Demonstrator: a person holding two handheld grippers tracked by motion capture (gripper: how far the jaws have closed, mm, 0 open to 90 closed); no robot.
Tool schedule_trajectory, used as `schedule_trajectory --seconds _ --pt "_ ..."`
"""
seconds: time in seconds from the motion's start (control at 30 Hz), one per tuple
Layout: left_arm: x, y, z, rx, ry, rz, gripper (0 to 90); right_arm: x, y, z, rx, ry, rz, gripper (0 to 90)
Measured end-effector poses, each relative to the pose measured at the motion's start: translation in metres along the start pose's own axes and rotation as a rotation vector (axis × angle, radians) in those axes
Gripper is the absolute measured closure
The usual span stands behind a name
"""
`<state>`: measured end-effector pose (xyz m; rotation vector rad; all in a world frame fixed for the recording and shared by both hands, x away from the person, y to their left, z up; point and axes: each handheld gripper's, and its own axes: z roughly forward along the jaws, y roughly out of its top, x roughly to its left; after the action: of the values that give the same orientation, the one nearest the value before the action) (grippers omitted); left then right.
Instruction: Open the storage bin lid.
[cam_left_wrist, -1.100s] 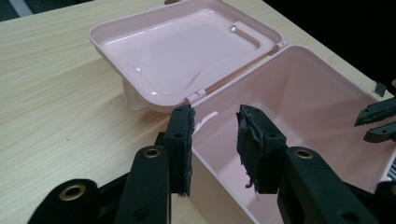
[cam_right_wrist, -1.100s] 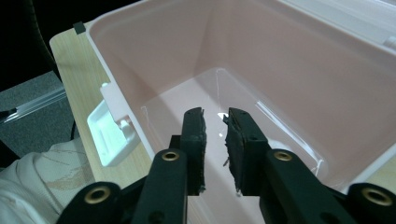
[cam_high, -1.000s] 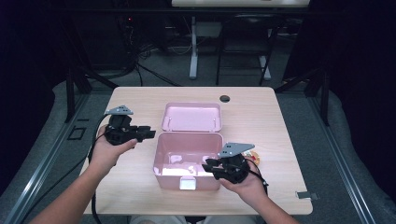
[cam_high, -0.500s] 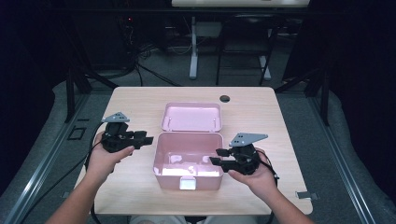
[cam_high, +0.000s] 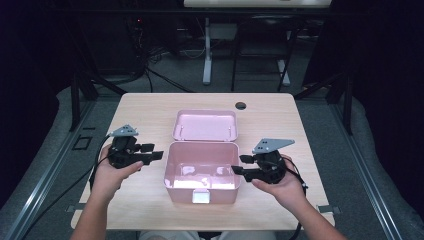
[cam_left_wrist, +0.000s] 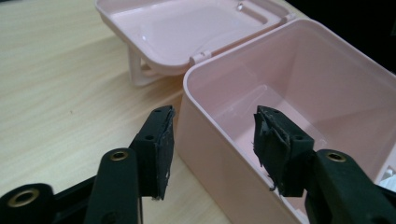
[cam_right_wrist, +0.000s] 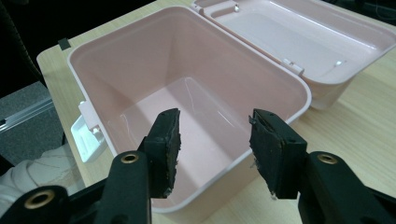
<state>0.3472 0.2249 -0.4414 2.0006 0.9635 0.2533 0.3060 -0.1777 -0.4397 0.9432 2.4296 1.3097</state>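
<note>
Both of our hands had pulled back from the pink box (cam_high: 201, 172) since a second before, and the right hand had slid out toward the right edge of the desk (cam_high: 150, 107). The jaws of both claws had just been opening, and nothing was between them.

Our left claw (cam_high: 156, 154) was released, its jaws spread wide and empty. It hung just beside the left wall of the box. In the left gripper view (cam_left_wrist: 211, 140) the rim of the box ran right between the two jaws, but the pads did not touch it.

Our right claw (cam_high: 239, 165) was released too, with its jaws parted and holding nothing. It pointed at the right wall of the box, very near it. In the right gripper view (cam_right_wrist: 212, 140) we looked down into the bare inside of the box.

The box sat in the middle of the desk, close to the near edge. Its lid (cam_high: 205, 125) lay flat open behind it, toward the far edge, and its white latch (cam_high: 201, 197) faced us. The box lay between our two claws, with its long side running left to right. Both claws looked about as near to it. We think the lid was the next thing to reach for, and it lay past both claws, toward the far edge.
</note>
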Motion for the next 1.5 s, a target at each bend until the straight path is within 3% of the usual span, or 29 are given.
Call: schedule_trajectory --seconds 0.13,0.37,0.53,0.7,0.83,1.13,1.5 --pt "0.003 -0.003 -0.011 0.005 0.034 -0.017 44.2 -0.005 -0.002 -0.002 0.004 -0.02 0.006 50.3" --pt "0.006 -0.01 -0.013 0.017 0.031 -0.015 43.9 -0.016 -0.006 -0.004 0.017 -0.078 0.047 43.0" --pt "0.003 -0.012 -0.013 0.023 0.004 -0.022 44.0 -0.021 -0.008 -0.004 0.037 -0.132 0.04 37.6" --pt "0.0 -0.012 -0.014 0.027 0.004 -0.014 44.0 -0.03 -0.01 -0.003 0.051 -0.16 0.055 35.6" --pt "-0.001 -0.012 -0.015 0.029 0.007 -0.009 44.0 -0.044 -0.017 0.002 0.095 -0.192 0.093 34.6" --pt "-0.001 -0.014 -0.014 0.041 0.008 -0.007 43.9 -0.07 -0.03 0.011 0.195 -0.212 0.161 34.5" --pt "-0.001 -0.015 -0.015 0.042 0.007 -0.001 43.9 -0.088 -0.036 0.026 0.333 -0.247 0.225 26.9"
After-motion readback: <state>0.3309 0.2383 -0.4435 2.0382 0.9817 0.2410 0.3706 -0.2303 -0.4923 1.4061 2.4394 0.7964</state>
